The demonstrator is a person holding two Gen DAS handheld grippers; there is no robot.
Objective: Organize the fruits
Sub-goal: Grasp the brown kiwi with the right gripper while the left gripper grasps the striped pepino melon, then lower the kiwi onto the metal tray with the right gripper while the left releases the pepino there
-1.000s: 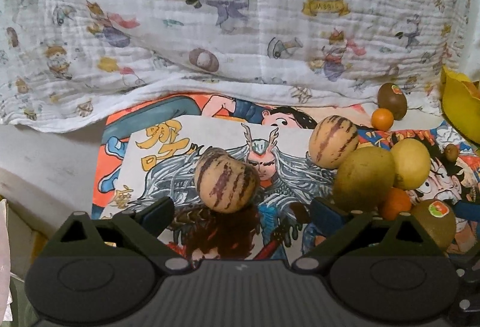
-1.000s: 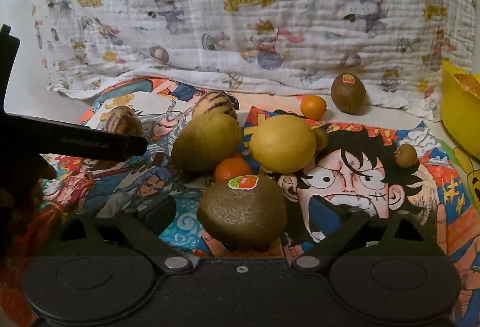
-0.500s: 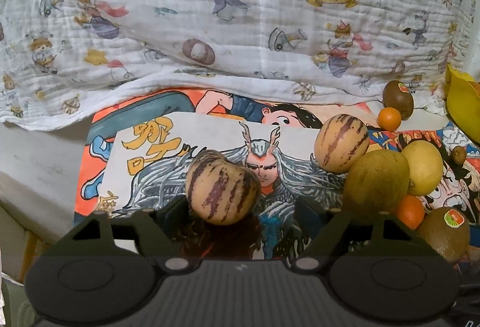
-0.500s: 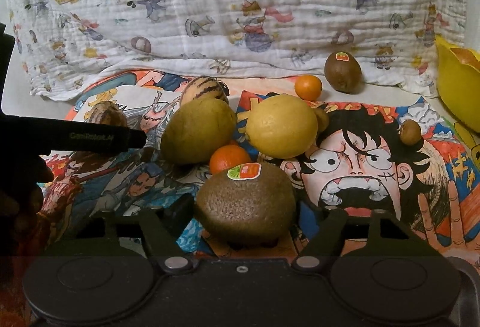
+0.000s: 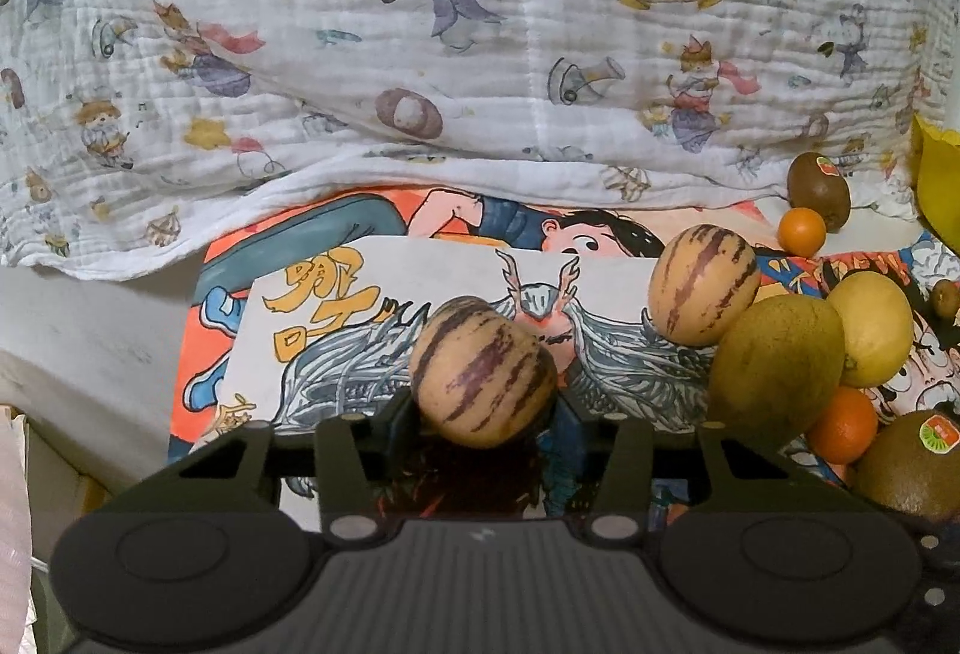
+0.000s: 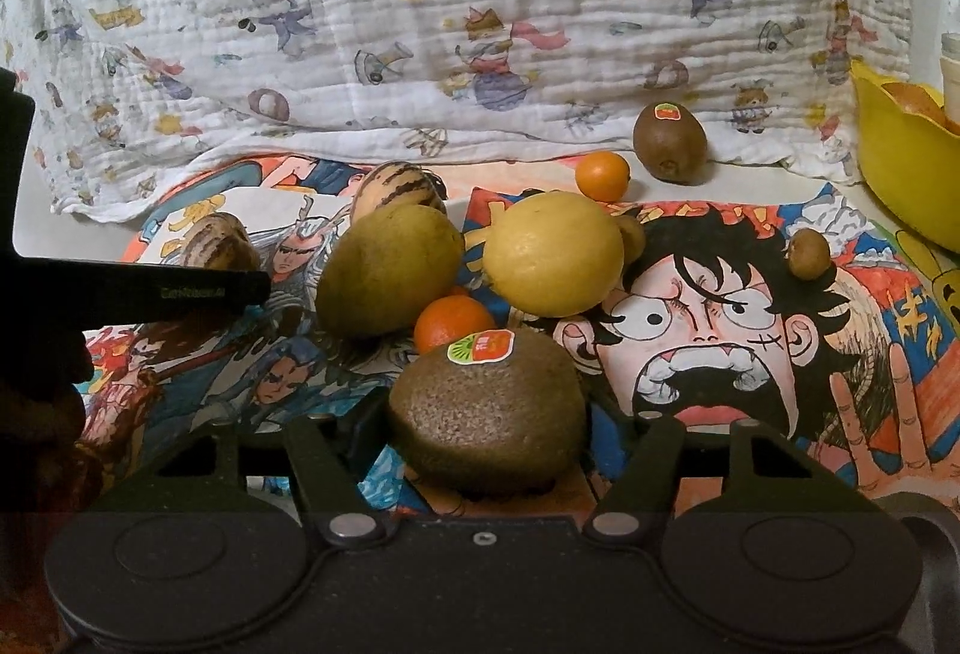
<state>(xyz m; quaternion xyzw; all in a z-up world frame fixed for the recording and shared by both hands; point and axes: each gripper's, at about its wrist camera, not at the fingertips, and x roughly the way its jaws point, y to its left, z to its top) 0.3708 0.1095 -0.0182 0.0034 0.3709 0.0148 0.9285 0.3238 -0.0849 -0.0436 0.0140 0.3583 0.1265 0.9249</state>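
My left gripper (image 5: 483, 417) is shut on a tan, purple-striped melon (image 5: 483, 369) over the printed mat (image 5: 336, 324). My right gripper (image 6: 486, 438) is shut on a brown kiwi (image 6: 486, 414) with a sticker. Behind the kiwi lie a green-brown pear (image 6: 387, 267), a yellow lemon (image 6: 552, 252) and a small orange (image 6: 453, 321). A second striped melon (image 5: 702, 282) lies right of the held one. Farther back lie another kiwi (image 6: 669, 135) and a small orange (image 6: 602, 176). The left gripper also shows at the right wrist view's left edge (image 6: 138, 288).
A yellow bowl (image 6: 900, 156) with orange fruit stands at the far right. A cartoon-print cloth (image 5: 480, 24) hangs behind the mat. Two small brown fruits (image 6: 809, 253) lie on the mat. The white tabletop (image 5: 90, 342) shows left of the mat.
Both grippers have closed from open: the left onto the striped melon, the right onto the near kiwi. Both have moved forward around their fruit.
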